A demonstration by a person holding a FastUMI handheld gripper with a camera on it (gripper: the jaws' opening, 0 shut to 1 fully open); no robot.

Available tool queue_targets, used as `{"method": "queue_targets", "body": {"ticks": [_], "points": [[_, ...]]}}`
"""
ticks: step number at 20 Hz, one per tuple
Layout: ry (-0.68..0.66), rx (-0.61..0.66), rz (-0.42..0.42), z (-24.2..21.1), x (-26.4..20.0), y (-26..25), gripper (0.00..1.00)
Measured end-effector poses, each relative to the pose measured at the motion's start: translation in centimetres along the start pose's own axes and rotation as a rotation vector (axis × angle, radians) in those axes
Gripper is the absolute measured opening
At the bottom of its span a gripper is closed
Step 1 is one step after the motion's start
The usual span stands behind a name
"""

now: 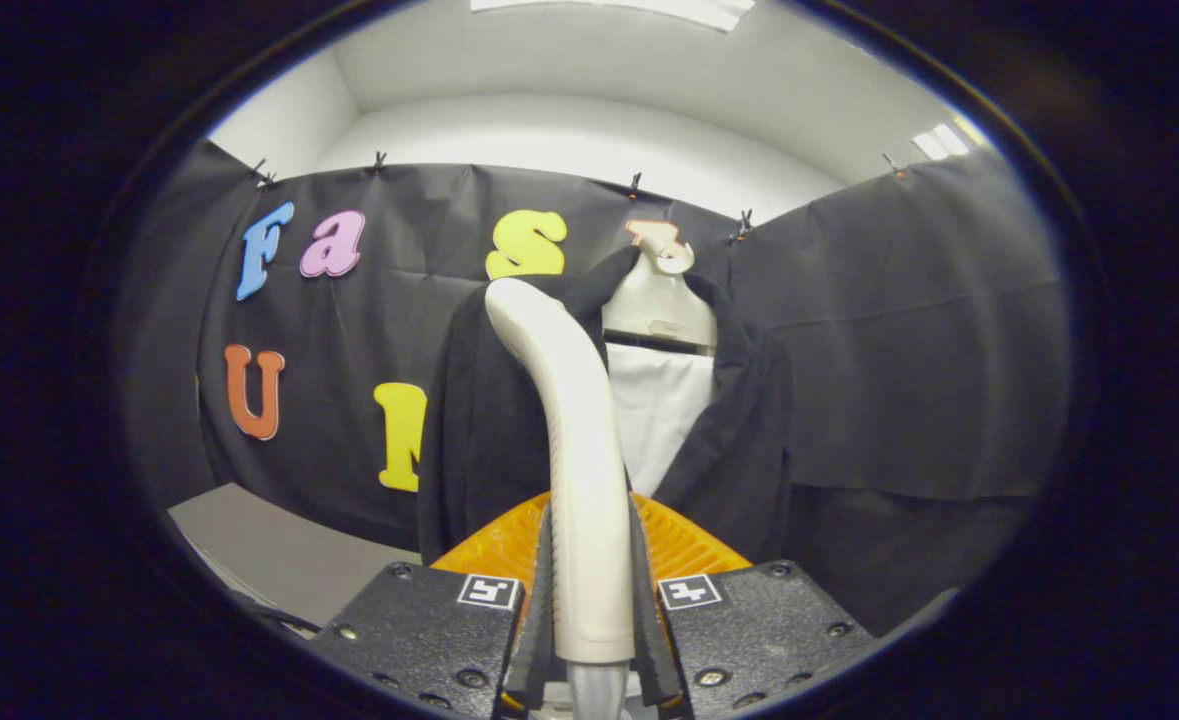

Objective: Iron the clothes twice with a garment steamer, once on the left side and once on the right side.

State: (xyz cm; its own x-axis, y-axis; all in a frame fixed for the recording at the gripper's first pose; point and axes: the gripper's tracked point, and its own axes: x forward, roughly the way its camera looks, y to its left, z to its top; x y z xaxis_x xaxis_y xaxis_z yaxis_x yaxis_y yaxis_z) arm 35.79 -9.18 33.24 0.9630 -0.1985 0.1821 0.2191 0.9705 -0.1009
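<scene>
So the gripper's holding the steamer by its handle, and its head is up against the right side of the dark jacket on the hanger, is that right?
Not quite. In the gripper view, the gripper is shut on the steamer handle, but the head sits over the left side of the dark jacket on the hanger, not the right. Whether it touches the cloth I cannot tell.

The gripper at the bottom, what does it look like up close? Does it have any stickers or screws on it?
The gripper has two chunky blocks with a rough, speckled surface, one on each side. Each block carries a small square sticker with a black-and-white pattern near its inner corner, and round screw heads dot the tops. Two narrow ribbed fingers run forward between the blocks.
</scene>
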Motion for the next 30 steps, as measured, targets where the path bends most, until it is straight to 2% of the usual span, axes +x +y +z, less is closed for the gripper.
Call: {"method": "queue_targets", "body": {"ticks": [4, 17, 30], "points": [[0.032, -0.026, -0.024, -2.3, -0.2, 0.6, 0.37], [0.199, -0.011, -0.054, -12.4, -2.3, -1.7, 0.38], [0.366, 0.006, -0.032, -21.7, -4.0, -2.6, 0.38]]}}
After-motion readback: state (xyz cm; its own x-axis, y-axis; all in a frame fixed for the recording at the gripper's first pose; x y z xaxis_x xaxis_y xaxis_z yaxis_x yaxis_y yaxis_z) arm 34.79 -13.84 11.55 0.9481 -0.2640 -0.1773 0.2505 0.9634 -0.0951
